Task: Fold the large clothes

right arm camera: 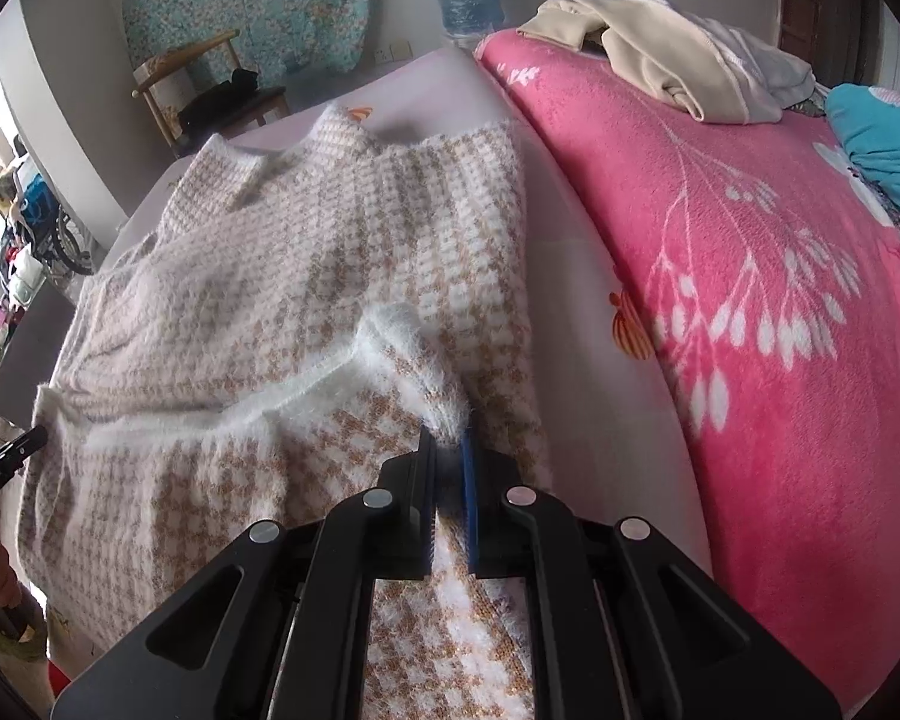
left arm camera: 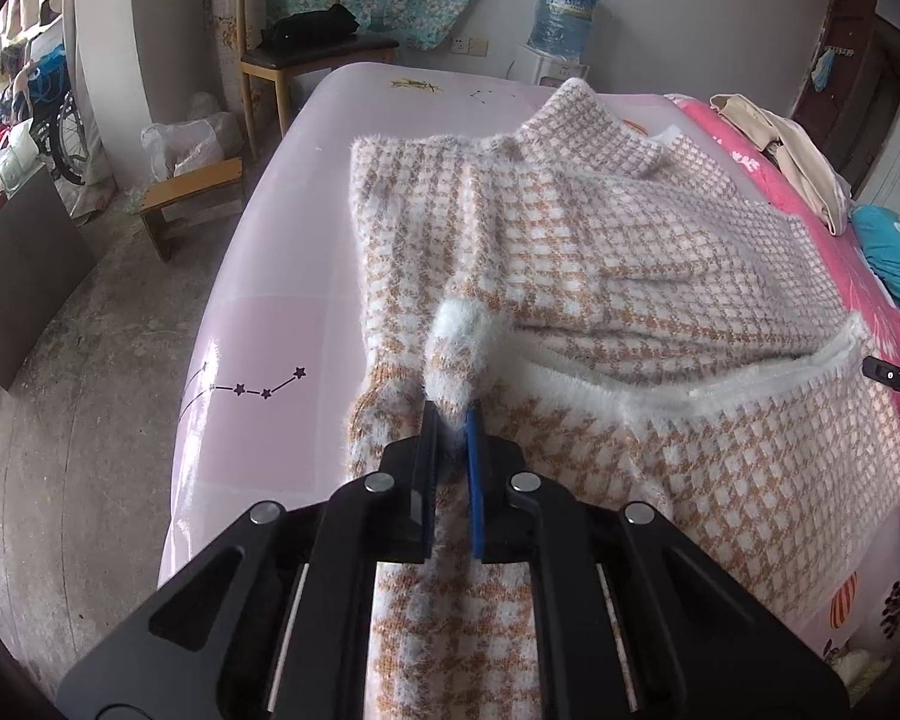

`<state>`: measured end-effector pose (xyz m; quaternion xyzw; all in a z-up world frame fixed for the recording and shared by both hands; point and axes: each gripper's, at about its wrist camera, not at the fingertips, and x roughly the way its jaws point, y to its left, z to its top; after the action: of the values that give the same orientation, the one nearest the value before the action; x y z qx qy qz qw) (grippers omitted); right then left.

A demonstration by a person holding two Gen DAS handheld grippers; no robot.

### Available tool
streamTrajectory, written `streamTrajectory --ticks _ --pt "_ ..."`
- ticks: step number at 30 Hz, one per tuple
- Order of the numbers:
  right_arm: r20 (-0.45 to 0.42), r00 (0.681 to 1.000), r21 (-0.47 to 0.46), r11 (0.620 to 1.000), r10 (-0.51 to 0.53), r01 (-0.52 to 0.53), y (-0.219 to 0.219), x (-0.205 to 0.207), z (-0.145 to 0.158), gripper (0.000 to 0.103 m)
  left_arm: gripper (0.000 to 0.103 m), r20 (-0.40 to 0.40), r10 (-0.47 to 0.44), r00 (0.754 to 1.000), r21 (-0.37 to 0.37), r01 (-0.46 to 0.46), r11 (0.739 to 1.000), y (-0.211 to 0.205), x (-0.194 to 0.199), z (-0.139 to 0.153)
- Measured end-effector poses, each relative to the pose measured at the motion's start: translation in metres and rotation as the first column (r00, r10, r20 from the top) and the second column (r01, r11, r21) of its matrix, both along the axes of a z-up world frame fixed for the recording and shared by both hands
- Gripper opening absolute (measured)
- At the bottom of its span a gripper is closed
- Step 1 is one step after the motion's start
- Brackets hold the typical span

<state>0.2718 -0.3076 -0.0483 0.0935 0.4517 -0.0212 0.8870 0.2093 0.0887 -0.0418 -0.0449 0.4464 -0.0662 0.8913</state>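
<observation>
Fingers [left arm camera: 429, 444] of left gripper [left arm camera: 450, 450] clenched on fluffy white cuff [left arm camera: 462, 330] of sweater [left arm camera: 600, 252], spread flat on bed [left arm camera: 258, 330], sleeve drawn toward camera.

Right view: right gripper [right arm camera: 448, 468] likewise clamped on other cuff [right arm camera: 414, 354], same sweater, beside pink blanket [right arm camera: 750, 300].

Judged step: sleeve fold under way. Next called for: carrying both cuffs inward across body, laying flat, then letting go.
</observation>
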Motion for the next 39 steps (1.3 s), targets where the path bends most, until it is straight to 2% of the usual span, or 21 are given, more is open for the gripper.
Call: streamTrajectory --ticks 2,4,6,10,12,14,16,19,21,23,25,27,29,30,31,34,36,39 --pt "0.038 0.999 0.0 1.0 -0.002 0.001 -0.003 -0.001 0.015 0.007 0.007 0.042 -0.003 0.999 0.0 0.003 1.0 -0.003 -0.009 0.013" --pt "0.052 0.999 -0.01 1.0 0.003 -0.002 -0.004 0.0 0.022 0.007 0.007 0.06 0.008 0.998 0.042 -0.011 0.999 -0.007 -0.012 0.017" --pt "0.039 0.999 -0.02 1.0 0.003 -0.003 -0.004 0.005 0.014 0.007 0.007 0.041 0.031 0.999 0.049 -0.033 0.998 -0.005 -0.007 0.007" --pt "-0.033 0.999 -0.037 0.999 0.009 -0.01 -0.001 0.016 -0.02 0.007 0.007 -0.004 0.068 0.998 0.029 -0.068 0.997 0.005 0.006 -0.018" --pt "-0.035 0.999 -0.059 0.998 0.016 -0.018 0.003 0.015 -0.019 0.008 0.008 0.003 0.059 0.998 0.047 -0.06 0.997 0.003 0.005 -0.017" --pt "-0.029 0.999 -0.071 0.997 0.03 -0.032 0.004 0.01 -0.011 0.014 0.012 0.013 0.051 0.999 0.06 -0.052 0.997 0.003 0.002 -0.013" --pt "-0.012 1.0 -0.076 0.997 0.022 -0.023 0.002 0.003 0.001 0.035 0.019 0.036 0.065 0.997 0.07 -0.067 0.995 0.006 -0.003 -0.004" --pt "0.046 0.997 -0.045 0.997 0.057 -0.055 0.003 -0.009 0.023 0.041 0.02 0.118 0.068 0.991 0.095 -0.079 0.992 0.005 -0.017 0.016" --pt "0.075 0.99 -0.001 0.992 0.122 -0.123 0.014 -0.013 0.033 0.041 0.02 0.151 0.023 0.988 0.086 -0.036 0.996 -0.003 -0.024 0.025" --pt "0.08 0.972 0.076 0.971 0.221 -0.226 0.035 -0.013 0.031 0.041 0.019 0.143 -0.061 0.988 0.03 0.057 0.998 -0.02 -0.028 0.026" --pt "0.054 0.949 0.137 0.939 0.311 -0.316 0.06 -0.007 0.019 0.041 0.019 0.102 -0.166 0.981 -0.023 0.169 0.985 -0.043 -0.029 0.018" --pt "0.0 0.934 0.139 0.925 0.358 -0.355 0.083 0.002 0.002 0.041 0.02 0.041 -0.238 0.97 -0.002 0.239 0.971 -0.069 -0.026 0.0" --pt "-0.066 0.93 0.093 0.931 0.361 -0.354 0.101 0.009 -0.018 0.041 0.022 -0.003 -0.214 0.977 0.103 0.213 0.972 -0.083 -0.022 -0.021" --pt "-0.079 0.932 0.072 0.935 0.353 -0.348 0.104 0.012 -0.024 0.041 0.022 0.021 -0.211 0.977 0.109 0.207 0.972 -0.083 -0.022 -0.021" --pt "-0.073 0.935 0.074 0.936 0.348 -0.343 0.104 0.012 -0.022 0.041 0.022 0.011 -0.206 0.978 0.108 0.204 0.973 -0.082 -0.021 -0.02" --pt "-0.05 0.938 0.019 0.939 0.343 -0.342 0.1 0.001 -0.003 0.041 0.02 0.043 -0.196 0.98 0.115 0.19 0.975 -0.07 -0.031 -0.005" --pt "-0.011 0.907 0.019 0.907 0.421 -0.421 0.101 -0.015 0.012 0.041 0.02 0.068 -0.251 0.966 0.056 0.247 0.967 -0.063 -0.044 0.007" --pt "-0.001 0.821 0.013 0.821 0.571 -0.571 0.119 -0.046 0.022 0.041 0.02 0.064 -0.385 0.921 -0.055 0.388 0.92 -0.068 -0.067 0.017"
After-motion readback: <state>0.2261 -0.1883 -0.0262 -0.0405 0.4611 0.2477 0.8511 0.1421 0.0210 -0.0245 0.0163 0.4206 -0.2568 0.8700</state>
